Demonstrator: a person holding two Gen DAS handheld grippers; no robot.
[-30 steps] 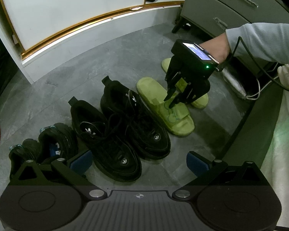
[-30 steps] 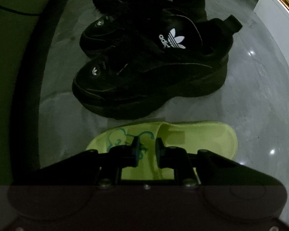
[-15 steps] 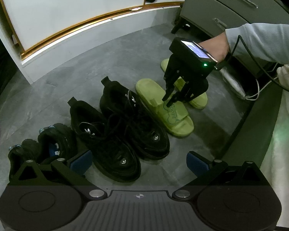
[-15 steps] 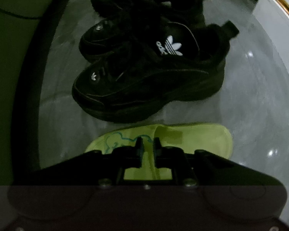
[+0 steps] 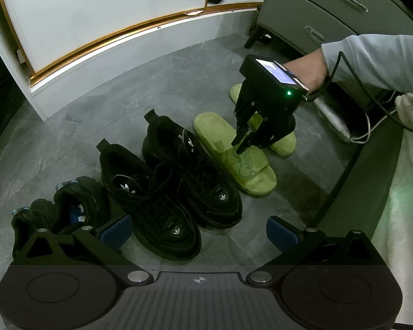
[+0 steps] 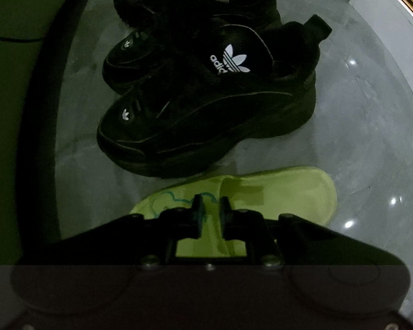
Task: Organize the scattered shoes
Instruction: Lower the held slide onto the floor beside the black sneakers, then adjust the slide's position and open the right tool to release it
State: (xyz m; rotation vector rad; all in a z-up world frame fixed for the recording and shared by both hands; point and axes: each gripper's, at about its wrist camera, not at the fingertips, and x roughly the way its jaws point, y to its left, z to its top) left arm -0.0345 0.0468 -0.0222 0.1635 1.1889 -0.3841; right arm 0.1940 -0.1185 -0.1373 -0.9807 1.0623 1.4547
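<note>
**Right gripper closing on the near slide's strap; row mostly built**

Left wrist view:
- Left gripper [image 5: 198, 229] hung over the floor [image 5: 102, 126], blue pads wide apart, nothing between them.
- Row on the floor, left to right: a small dark pair [image 5: 60, 211], two black sneakers [image 5: 179, 181] side by side, then the near green slide [image 5: 234, 154] just beside the right-hand sneaker, roughly parallel to it.
- Right gripper [image 5: 241, 144] pointed steeply down, tips at the strap of that slide. A sleeved arm [image 5: 371, 60] carried it.
- Second green slide [image 5: 280, 143] lay behind the gripper, mostly hidden, angled off and not lined up with its mate.
- My read: sneakers and the small pair look done; the green pair is what's left.

Right wrist view:
- Jaws were closing, nearly together, with the green slide's strap in the narrow gap. Can't confirm the pads had bitten yet.
- Slide lay flat on the floor, not lifted, sneakers directly beyond it.

Surface and room:
- Grey stone-look tile, glossy, showing light glints.
- White cabinet base with gold trim [image 5: 124, 33] at the far side, a grey drawer unit [image 5: 330, 5] far right, cables [image 5: 371, 126] on the floor by it, pale fabric [image 5: 404, 192] at the right edge.
</note>
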